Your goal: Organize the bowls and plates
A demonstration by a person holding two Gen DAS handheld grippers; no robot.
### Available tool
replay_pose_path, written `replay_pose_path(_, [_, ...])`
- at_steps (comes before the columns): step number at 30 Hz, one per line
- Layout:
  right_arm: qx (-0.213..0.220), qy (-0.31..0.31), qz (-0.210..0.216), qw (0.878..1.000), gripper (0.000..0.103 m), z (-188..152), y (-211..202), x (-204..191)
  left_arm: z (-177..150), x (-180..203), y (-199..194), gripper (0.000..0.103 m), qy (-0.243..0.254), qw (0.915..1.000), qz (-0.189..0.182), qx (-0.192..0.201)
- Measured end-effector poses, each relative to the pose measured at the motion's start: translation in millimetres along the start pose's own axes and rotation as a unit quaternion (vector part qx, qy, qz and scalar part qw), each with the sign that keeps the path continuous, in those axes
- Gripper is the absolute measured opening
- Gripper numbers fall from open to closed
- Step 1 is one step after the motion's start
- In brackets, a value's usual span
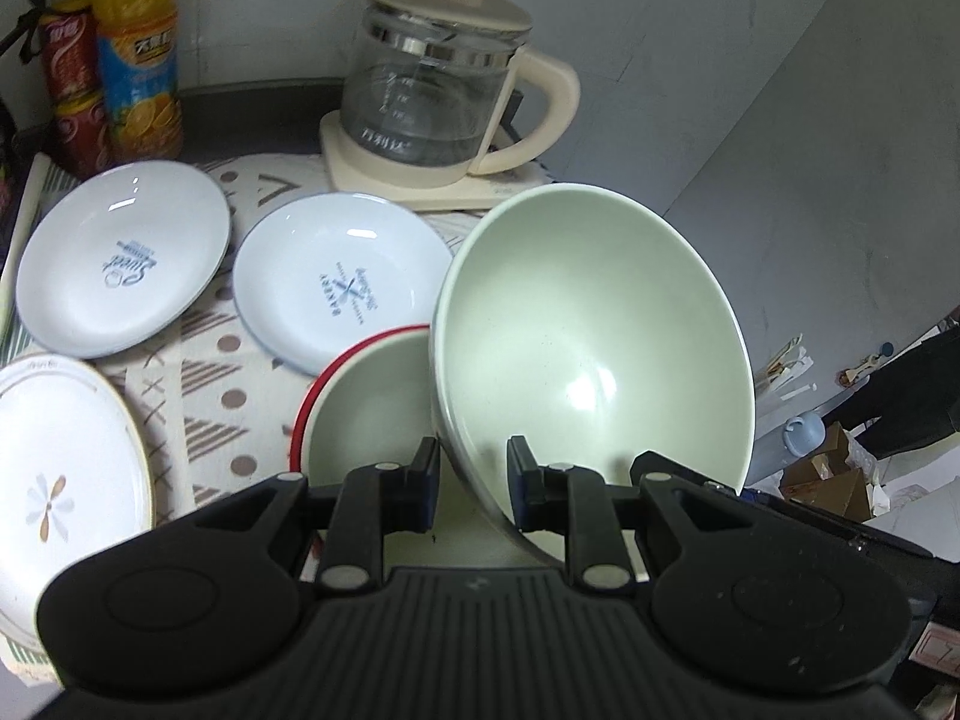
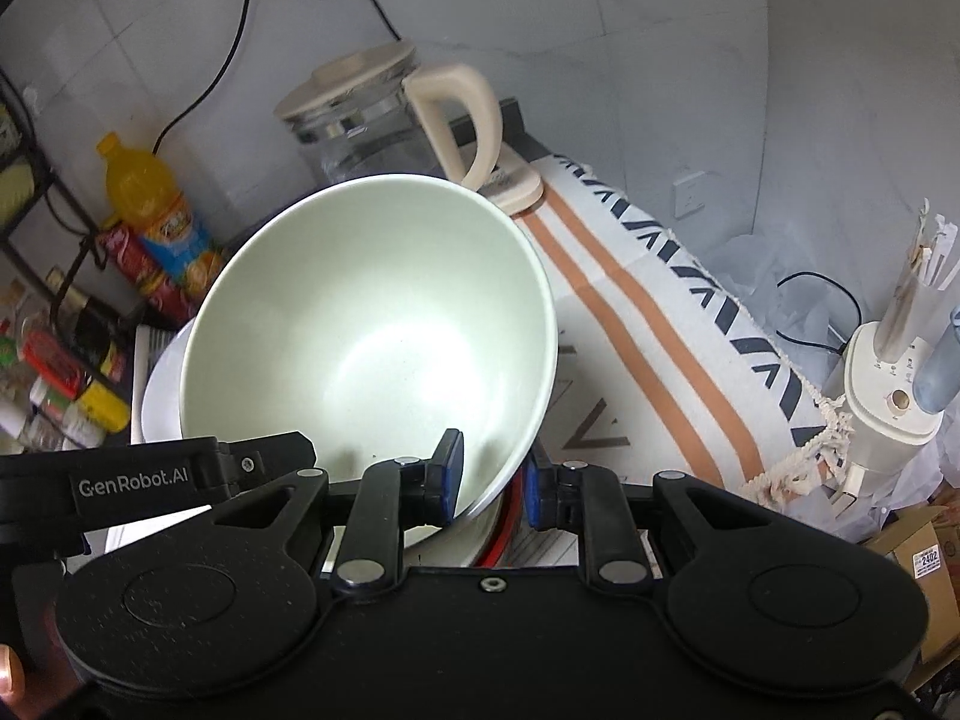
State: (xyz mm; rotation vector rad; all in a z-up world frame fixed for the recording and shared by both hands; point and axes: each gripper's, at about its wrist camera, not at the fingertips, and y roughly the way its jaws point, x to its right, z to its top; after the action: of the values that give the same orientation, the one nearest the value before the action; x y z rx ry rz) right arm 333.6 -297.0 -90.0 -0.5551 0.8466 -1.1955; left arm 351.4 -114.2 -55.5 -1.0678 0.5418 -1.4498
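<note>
A pale green bowl (image 1: 594, 336) is held tilted above the table, and it also shows in the right wrist view (image 2: 372, 324). My left gripper (image 1: 471, 486) is shut on its rim on one side. My right gripper (image 2: 492, 480) is shut on its rim on the other side. Just below it sits a red-rimmed bowl (image 1: 366, 408). Two white plates with blue print (image 1: 120, 258) (image 1: 342, 282) lie on the patterned cloth. A white plate with a flower motif (image 1: 60, 450) lies at the near left.
A glass kettle on a cream base (image 1: 438, 90) stands at the back. An orange juice bottle (image 1: 141, 54) and red cans (image 1: 75, 90) stand at the back left. The table edge with a striped cloth (image 2: 660, 312) runs on the right, with clutter on the floor beyond.
</note>
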Motion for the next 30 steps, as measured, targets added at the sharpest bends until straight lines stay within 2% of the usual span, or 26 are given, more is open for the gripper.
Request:
replay_pose_path(13, [-0.041, -0.039, 0.006, 0.998, 0.022, -3, 16, -2, -9, -1, 11, 0.021, -0.014, 0.9992, 0.031, -0.023])
replay_pose_path(22, [-0.061, -0.081, 0.006, 0.995, 0.024, -2, 31, -16, -15, -16, 28, 0.021, -0.031, 0.9974, 0.044, -0.048])
replay_pose_path(30, [-0.067, -0.100, 0.001, 0.993, 0.026, -3, 36, -21, -9, -31, 27, 0.021, -0.053, 0.9963, 0.056, -0.040])
